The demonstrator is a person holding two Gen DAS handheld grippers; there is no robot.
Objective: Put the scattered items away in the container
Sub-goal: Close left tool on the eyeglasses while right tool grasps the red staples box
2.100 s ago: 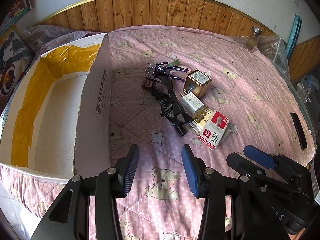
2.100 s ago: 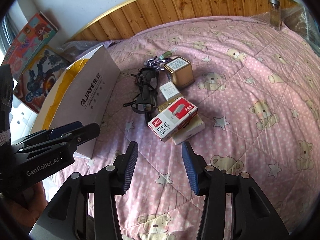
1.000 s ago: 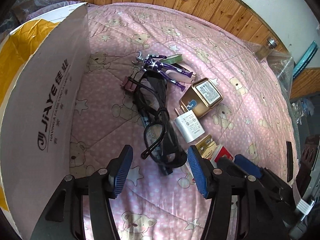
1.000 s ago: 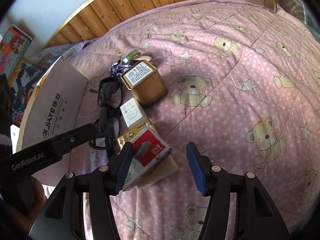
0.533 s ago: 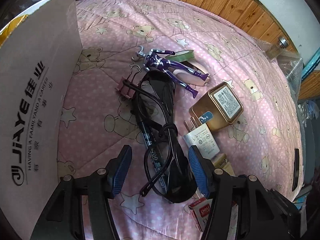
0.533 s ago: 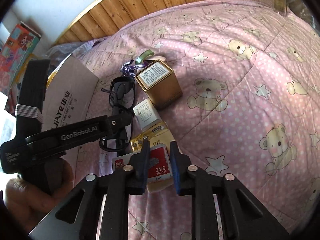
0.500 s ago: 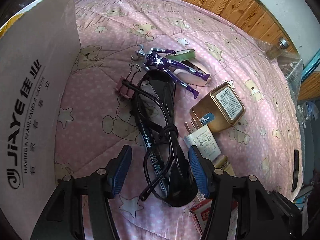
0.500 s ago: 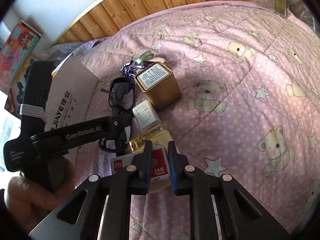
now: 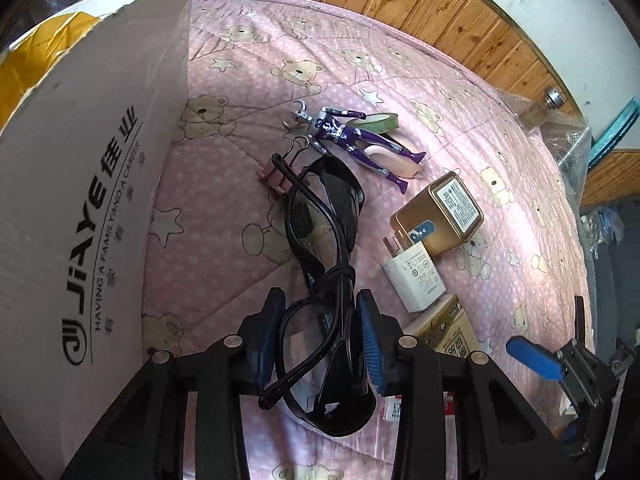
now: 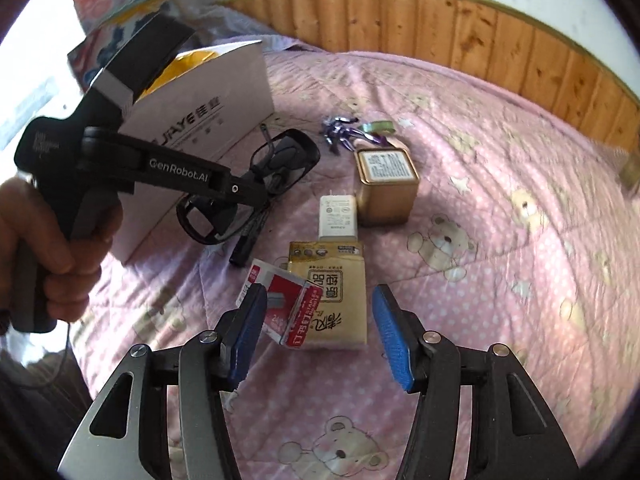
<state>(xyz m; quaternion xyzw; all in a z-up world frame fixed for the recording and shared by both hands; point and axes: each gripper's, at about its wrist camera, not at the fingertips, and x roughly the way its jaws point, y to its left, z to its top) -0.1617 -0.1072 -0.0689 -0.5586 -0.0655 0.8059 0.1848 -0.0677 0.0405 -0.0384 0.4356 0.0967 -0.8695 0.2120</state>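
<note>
My left gripper is shut on black glasses, gripping them near one lens; in the right wrist view the left gripper holds the glasses beside the white cardboard box. My right gripper is open. A red staple box lies tilted between its fingers, against the left pad, on a beige packet. A white charger, a gold tin, a purple figure, a green tape roll and a pink binder clip lie on the pink quilt.
The white cardboard box stands open at the left, with a yellow lining. A black pen lies under the glasses. A person's hand grips the left handle. A glass bottle stands by the wooden headboard.
The left gripper moved forward and shut on the glasses. The right gripper, shut on the red staple box half a second ago, has opened, and the box now leans on the packet.
</note>
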